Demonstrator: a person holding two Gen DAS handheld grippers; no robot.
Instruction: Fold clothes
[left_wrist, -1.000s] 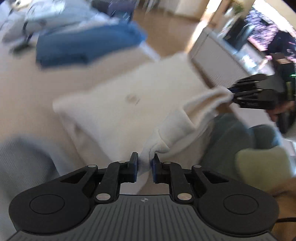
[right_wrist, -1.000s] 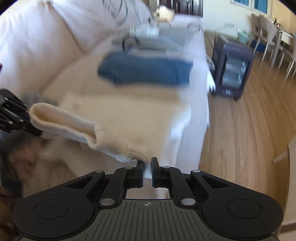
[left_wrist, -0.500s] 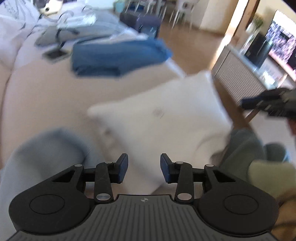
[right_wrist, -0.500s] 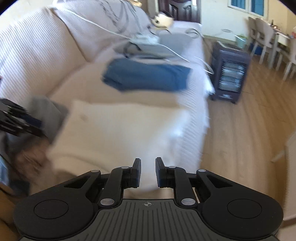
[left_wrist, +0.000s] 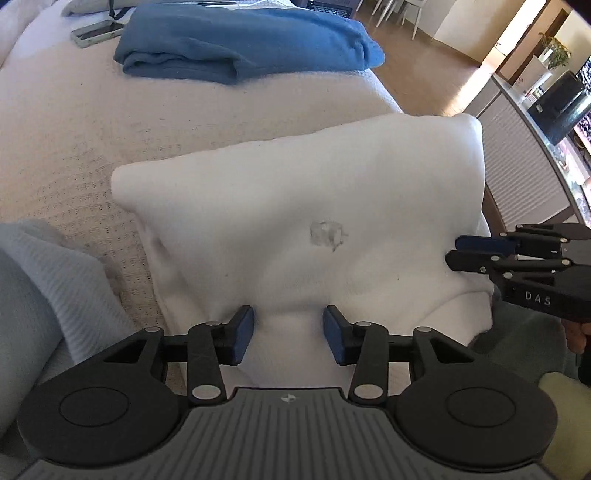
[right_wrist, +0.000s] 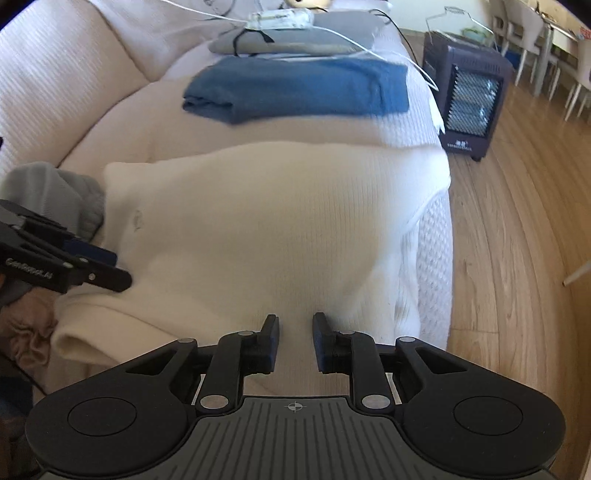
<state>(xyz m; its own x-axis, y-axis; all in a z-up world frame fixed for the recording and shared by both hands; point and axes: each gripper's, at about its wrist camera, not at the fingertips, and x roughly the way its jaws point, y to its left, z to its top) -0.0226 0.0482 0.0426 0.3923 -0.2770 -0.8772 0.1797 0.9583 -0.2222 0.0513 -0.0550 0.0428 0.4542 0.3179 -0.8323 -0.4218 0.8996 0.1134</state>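
Two claws hovering at near edge of cream sweater, spread on sofa. Left claw and right claw both opening, gripping nothing. Folded blue garment farther back.

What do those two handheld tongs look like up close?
Both the left tongs and the right tongs are matte black plastic: a ribbed grey body, two round discs at the sides, and jointed arms with silver rivets ending in flat blue pads. White lettering marks their sides. No sleeve shows.
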